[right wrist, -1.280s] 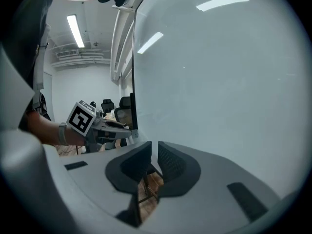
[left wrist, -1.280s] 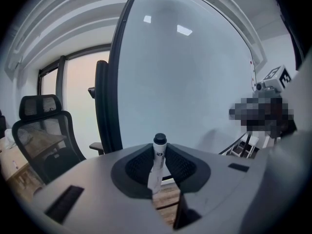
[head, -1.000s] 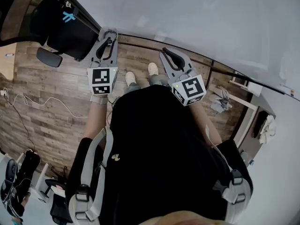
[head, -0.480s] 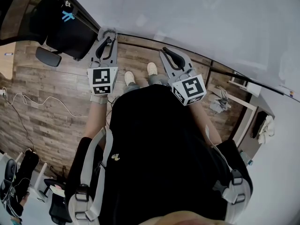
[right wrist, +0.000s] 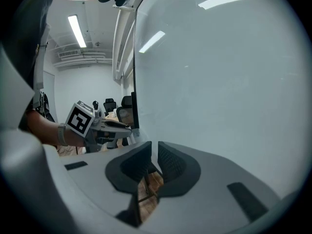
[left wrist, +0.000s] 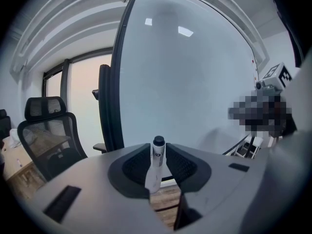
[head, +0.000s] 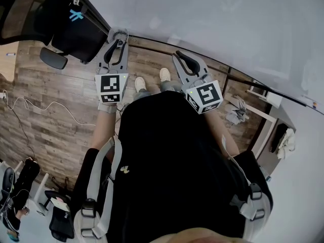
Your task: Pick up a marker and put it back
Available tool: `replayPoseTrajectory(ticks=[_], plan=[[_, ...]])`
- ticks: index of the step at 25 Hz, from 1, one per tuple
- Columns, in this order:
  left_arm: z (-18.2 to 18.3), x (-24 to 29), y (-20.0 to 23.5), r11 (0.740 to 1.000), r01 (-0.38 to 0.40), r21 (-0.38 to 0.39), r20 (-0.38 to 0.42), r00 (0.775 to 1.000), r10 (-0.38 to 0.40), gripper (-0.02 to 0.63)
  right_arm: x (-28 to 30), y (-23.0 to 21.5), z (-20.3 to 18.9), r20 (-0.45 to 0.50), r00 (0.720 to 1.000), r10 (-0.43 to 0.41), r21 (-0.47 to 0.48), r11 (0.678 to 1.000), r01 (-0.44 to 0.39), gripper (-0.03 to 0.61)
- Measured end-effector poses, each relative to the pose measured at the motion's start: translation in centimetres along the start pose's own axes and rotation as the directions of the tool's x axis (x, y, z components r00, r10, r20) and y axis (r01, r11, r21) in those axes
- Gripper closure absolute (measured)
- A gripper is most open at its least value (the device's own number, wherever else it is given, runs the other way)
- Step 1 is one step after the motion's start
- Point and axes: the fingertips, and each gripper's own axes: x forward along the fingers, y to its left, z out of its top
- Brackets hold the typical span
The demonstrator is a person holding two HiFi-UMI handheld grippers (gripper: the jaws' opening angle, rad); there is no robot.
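left gripper [left wrist: 159, 154]: fingers clamped on the marker [left wrist: 156, 165]
marker: stands between the left fingers, dark cap poking just past their tips
right gripper [right wrist: 154, 156]: fingers a narrow slit apart, nothing between
whiteboard [left wrist: 195, 82]: beyond both sets of fingertips
office chair [left wrist: 46, 130]: farther off, left of the left fingers

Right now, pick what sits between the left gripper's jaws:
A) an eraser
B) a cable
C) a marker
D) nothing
C: the left gripper view shows a white marker with a black cap standing between the jaws of the left gripper, which are shut on its barrel, with the whiteboard behind it.
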Motion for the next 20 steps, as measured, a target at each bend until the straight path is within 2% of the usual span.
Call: replayPoseTrajectory(ticks=[10,20], plan=[[1.5,-1.3,0.0,0.999,-0.038,-0.008,0.031,0.999,0.038,0.522,0.7,0.4,0.7,0.009,0.998,0.059,-0.021,0.998,-0.058,0.529],[2.5,-4.5,1.0,0.988,-0.153,-0.029,0.047,0.987,0.155,0.523,2.5,2.4,2.5,0.029,0.981,0.193,-0.069,0.979,-0.19,0.529]])
